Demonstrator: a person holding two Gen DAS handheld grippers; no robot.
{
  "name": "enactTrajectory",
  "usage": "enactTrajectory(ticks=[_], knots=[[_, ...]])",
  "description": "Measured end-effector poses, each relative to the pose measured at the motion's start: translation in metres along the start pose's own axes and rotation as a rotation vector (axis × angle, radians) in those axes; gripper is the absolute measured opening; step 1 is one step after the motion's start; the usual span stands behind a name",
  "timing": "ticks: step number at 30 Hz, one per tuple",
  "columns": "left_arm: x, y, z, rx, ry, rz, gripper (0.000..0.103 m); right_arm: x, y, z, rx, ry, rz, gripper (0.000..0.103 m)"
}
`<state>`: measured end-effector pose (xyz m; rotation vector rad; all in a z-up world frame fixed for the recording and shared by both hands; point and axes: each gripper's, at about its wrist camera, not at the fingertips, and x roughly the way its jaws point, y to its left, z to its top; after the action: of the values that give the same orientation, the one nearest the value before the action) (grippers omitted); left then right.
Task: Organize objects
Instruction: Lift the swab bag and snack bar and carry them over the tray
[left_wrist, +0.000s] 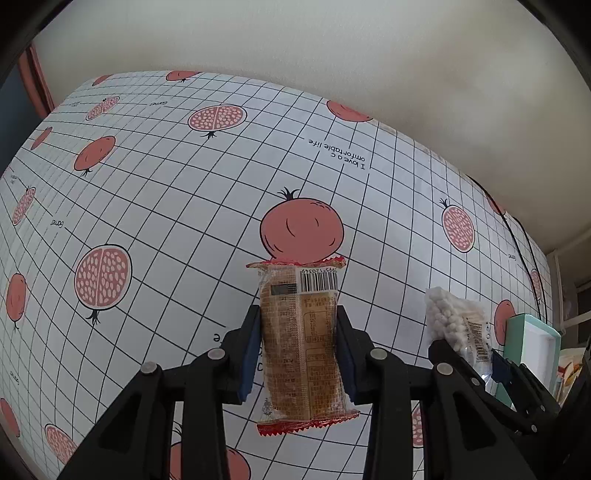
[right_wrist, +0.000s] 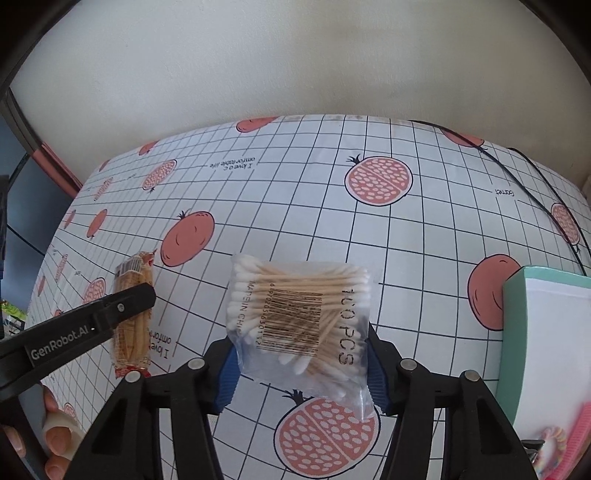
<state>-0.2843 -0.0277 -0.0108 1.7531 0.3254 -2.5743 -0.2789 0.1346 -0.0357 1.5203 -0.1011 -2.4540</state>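
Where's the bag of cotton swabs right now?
The bag of cotton swabs is clamped in the right hand-held gripper, held over the pomegranate tablecloth, with the teal box to its right.

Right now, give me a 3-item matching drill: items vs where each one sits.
Items:
1. cracker packet
2. cotton swab bag
3. teal box

Places:
A. on the table, at the right edge
B. in the left hand-held gripper
C. in the right hand-held gripper

Pairs: 1-B, 2-C, 3-A
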Motion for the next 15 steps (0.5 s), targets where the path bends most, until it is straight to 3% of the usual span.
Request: enactTrajectory(ticks=[15], knots=[[-0.016,-0.039,0.004,0.033,-0.053,-0.049,0.039,-0.039,-0.029,0.002,0.047,-0.048,-0.006,0.060]])
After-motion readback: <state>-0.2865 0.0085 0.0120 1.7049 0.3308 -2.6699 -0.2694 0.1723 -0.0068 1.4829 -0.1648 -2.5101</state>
